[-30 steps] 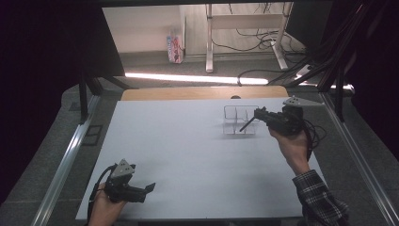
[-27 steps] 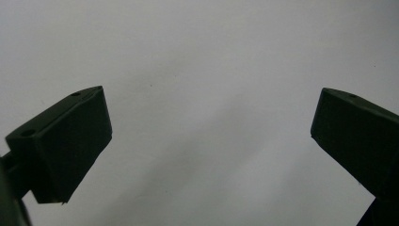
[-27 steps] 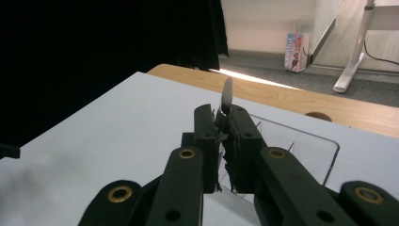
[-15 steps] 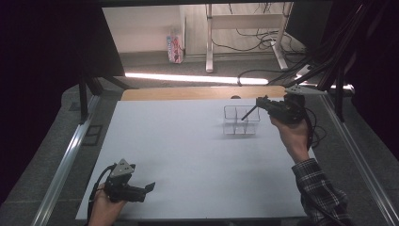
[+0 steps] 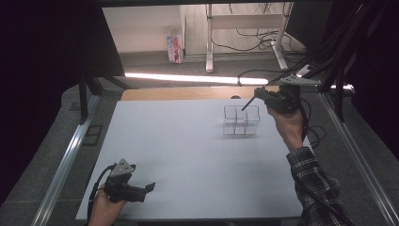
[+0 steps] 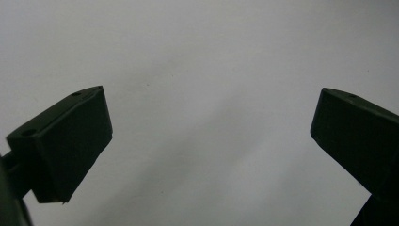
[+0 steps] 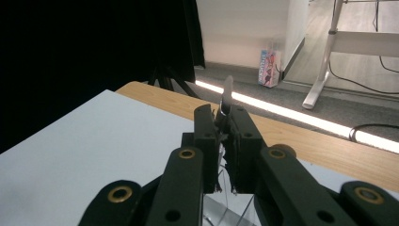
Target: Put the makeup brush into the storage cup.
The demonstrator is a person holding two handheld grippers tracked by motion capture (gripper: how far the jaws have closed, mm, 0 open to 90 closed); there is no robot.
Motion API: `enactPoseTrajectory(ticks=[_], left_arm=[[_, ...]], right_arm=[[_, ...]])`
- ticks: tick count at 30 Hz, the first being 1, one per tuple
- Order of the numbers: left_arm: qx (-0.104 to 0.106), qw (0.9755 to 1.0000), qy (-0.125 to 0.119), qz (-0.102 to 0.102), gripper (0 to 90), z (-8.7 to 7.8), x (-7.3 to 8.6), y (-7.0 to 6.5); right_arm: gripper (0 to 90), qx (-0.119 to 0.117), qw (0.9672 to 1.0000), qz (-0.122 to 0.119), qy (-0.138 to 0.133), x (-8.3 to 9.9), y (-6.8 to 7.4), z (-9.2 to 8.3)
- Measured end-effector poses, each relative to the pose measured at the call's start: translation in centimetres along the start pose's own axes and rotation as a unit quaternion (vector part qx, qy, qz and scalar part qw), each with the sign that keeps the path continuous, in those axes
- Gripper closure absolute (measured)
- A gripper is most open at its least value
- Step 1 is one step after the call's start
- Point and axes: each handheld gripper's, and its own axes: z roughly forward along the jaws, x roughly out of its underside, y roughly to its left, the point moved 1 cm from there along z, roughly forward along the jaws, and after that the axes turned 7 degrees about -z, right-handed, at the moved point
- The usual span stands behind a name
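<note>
Organizer (image 5: 241, 120), clear and compartmented, is sitting below your right tongs (image 7: 225, 123), which are gripping a thin utensil (image 7: 227, 96); your left tongs (image 6: 207, 136) are hanging released over bare worktop (image 5: 188, 141).

A white table (image 5: 188, 146) with a bare wooden strip (image 5: 188, 93) along its far edge carries a clear divided box (image 5: 241, 120) just short of that strip, toward the right.
</note>
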Motion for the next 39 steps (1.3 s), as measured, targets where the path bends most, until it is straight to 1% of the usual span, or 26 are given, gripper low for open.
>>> enactPoseTrajectory(ticks=[3,7,8,15,22,29,35,39], left_arm=[[0.001,1.0000,0.000,-0.001,0.3,0.0,0.0,0.0],[0.001,1.0000,0.000,-0.001,0.2,0.0,0.0,0.0],[0.000,1.0000,0.001,0.001,0.2,0.0,0.0,0.0],[0.005,1.0000,-0.003,-0.003,0.3,0.0,0.0,0.0],[0.008,1.0000,-0.002,-0.002,0.6,0.0,0.0,-0.1],[0.009,1.0000,-0.002,0.000,0.7,0.0,0.0,-0.1],[0.009,1.0000,0.000,0.002,0.8,0.1,0.0,-0.2],[0.008,1.0000,0.000,0.002,0.8,0.1,0.0,-0.2]], right_arm=[[83.7,0.003,1.0000,0.000,0.001,0.0,-0.2,0.3],[83.7,0.009,0.9999,-0.002,0.010,0.5,-0.4,1.2],[83.7,0.009,0.9999,-0.002,0.010,0.5,-0.4,1.2],[83.6,0.015,0.9996,-0.001,0.024,1.7,-0.6,2.5],[83.6,0.017,0.9993,-0.003,0.033,2.6,-0.7,3.3],[83.6,0.017,0.9991,-0.003,0.039,3.4,-0.6,3.8],[83.4,0.018,0.9988,-0.012,0.045,4.2,-0.3,4.4],[83.3,0.017,0.9985,-0.012,0.051,4.8,-0.2,4.7]])
